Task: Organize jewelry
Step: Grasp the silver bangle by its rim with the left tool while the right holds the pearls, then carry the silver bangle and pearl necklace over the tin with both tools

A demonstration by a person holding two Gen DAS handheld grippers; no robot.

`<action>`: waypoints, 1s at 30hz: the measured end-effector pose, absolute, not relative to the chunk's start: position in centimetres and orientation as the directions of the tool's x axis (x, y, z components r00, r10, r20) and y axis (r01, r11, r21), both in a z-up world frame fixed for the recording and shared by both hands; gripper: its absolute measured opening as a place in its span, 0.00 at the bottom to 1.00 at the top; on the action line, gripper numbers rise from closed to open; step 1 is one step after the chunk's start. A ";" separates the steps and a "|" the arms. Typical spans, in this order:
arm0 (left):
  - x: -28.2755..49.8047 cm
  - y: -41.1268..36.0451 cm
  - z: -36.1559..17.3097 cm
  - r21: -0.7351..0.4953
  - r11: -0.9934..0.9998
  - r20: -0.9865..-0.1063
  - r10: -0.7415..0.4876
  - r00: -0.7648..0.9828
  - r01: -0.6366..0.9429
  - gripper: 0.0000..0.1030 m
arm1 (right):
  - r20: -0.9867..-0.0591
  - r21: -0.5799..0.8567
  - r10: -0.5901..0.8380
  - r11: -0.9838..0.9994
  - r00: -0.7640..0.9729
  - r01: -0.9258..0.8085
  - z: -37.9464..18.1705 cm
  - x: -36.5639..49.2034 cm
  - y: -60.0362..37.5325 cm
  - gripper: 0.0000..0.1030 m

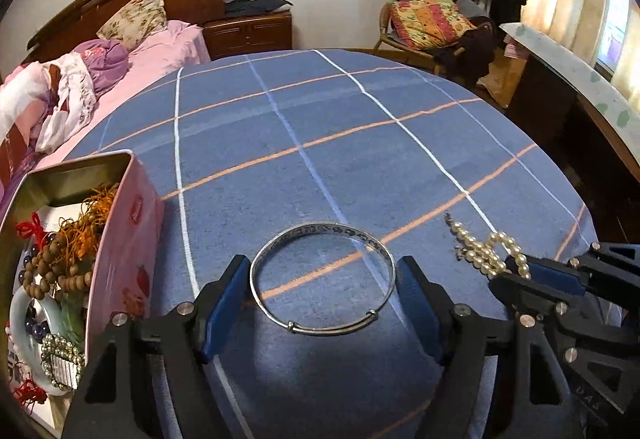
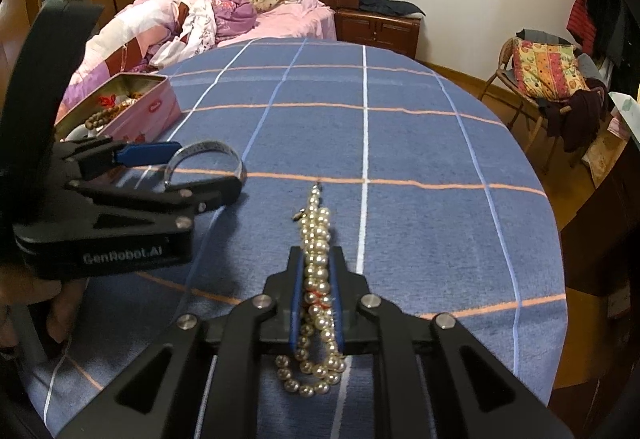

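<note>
Lying between released left jaws: one silver bangle (image 1: 322, 279); right jaws clamp one pearl strand (image 2: 318, 279).

My left gripper (image 1: 322, 279) points down at a slant, its jaws spread wide with the silver bangle (image 1: 322, 277) between them. My right gripper (image 2: 316, 279) is clamped tight on the pearl strand (image 2: 316, 271), angled down alike.

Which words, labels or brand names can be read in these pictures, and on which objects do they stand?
"GenRobot.AI": white letters on the black left tool.
Red oval logo on the pink metal tin: too blurred to read.
Engraved marks inside the silver bangle: too small to read.
</note>
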State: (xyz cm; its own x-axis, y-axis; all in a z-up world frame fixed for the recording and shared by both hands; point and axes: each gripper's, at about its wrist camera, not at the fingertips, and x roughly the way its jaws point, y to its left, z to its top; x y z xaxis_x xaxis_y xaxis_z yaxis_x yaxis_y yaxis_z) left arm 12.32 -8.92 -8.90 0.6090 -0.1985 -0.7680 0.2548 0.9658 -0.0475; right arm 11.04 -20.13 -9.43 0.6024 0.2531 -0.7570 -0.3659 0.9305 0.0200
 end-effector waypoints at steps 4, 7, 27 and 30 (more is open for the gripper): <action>12.0 -8.6 -8.7 -0.077 0.964 -0.762 -0.222 0.609 0.255 0.72 | -0.743 0.022 0.257 0.932 0.618 -0.361 -9.2 10.8 -20.2 0.10; 11.5 -8.0 -8.2 -0.097 0.964 -0.750 -0.234 0.619 0.246 0.72 | -0.745 0.013 0.256 0.929 0.617 -0.370 -9.2 10.7 -19.8 0.09; 7.9 -4.2 -2.9 -0.083 0.977 -0.622 -0.206 0.756 0.198 0.72 | -0.674 0.053 0.345 0.904 0.652 -0.424 -5.3 9.5 -17.7 0.09; 7.5 -3.3 -2.3 -0.082 0.980 -0.610 -0.194 0.768 0.183 0.72 | -0.663 0.051 0.355 0.900 0.659 -0.433 -4.8 9.3 -17.3 0.09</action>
State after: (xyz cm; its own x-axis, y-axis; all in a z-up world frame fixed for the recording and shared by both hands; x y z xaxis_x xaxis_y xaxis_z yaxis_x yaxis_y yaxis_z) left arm 7.48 -3.34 -2.28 0.7683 -0.1944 -0.6099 0.1829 0.9797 -0.0819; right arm 9.26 -17.34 -4.79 0.6595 0.3548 -0.6627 -0.4332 0.8999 0.0507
